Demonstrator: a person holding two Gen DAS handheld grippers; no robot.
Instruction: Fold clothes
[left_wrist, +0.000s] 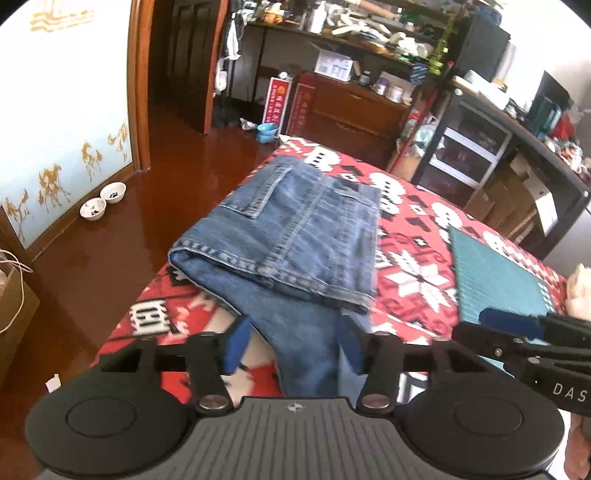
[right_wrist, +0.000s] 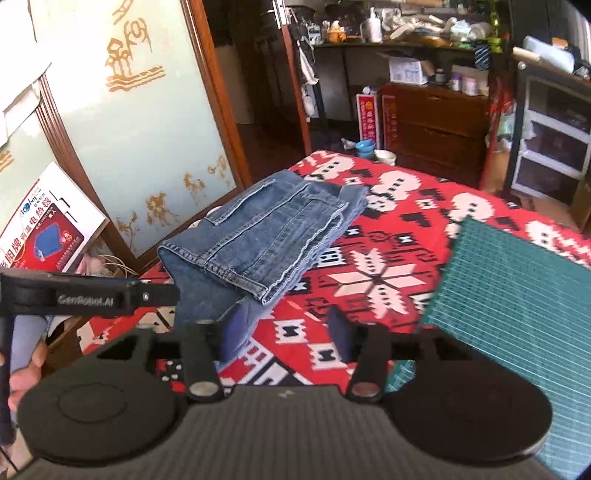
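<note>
Nearby, folded blue jeans lie at the left edge of a bed under a red patterned blanket, a green cutting mat to their right. Both the left hand-held gripper and the right hand-held gripper stand open, holding nothing, denim between the left one's fingers. Two pet bowls sit on the floor by the wall.
</note>
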